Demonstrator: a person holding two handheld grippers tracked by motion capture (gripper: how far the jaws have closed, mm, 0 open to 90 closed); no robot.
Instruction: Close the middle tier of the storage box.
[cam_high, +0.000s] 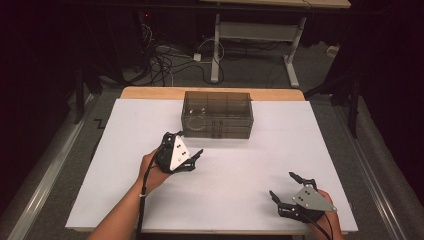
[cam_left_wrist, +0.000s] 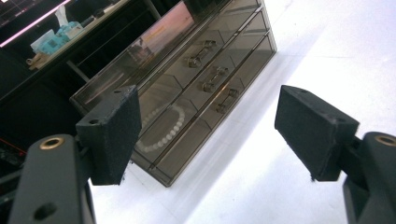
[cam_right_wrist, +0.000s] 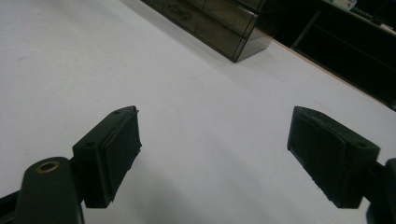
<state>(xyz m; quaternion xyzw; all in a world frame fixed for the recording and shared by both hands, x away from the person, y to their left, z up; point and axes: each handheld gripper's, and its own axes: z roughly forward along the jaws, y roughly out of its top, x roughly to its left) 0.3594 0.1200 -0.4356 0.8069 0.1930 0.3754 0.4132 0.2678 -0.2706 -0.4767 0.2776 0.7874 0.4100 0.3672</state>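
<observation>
A smoky see-through drawer box (cam_high: 217, 114) stands at the back middle of the white table (cam_high: 240, 165). Its drawers look shut. In the left gripper view the box (cam_left_wrist: 187, 79) shows three small handles (cam_left_wrist: 215, 77), and a string of white beads (cam_left_wrist: 163, 131) lies in one drawer. My left gripper (cam_high: 186, 145) hovers just in front of the box's left end, open, with nothing between its pads (cam_left_wrist: 208, 105). My right gripper (cam_high: 284, 185) rests near the table's front right, open and empty (cam_right_wrist: 215, 116), with the box (cam_right_wrist: 219, 18) far ahead of it.
A strip of wooden tabletop (cam_high: 150, 92) shows behind the white sheet. Beyond it the floor holds tangled cables (cam_high: 165, 62) and the white legs of another table (cam_high: 216, 50). A dark bench with a tissue box (cam_left_wrist: 58, 32) stands far off.
</observation>
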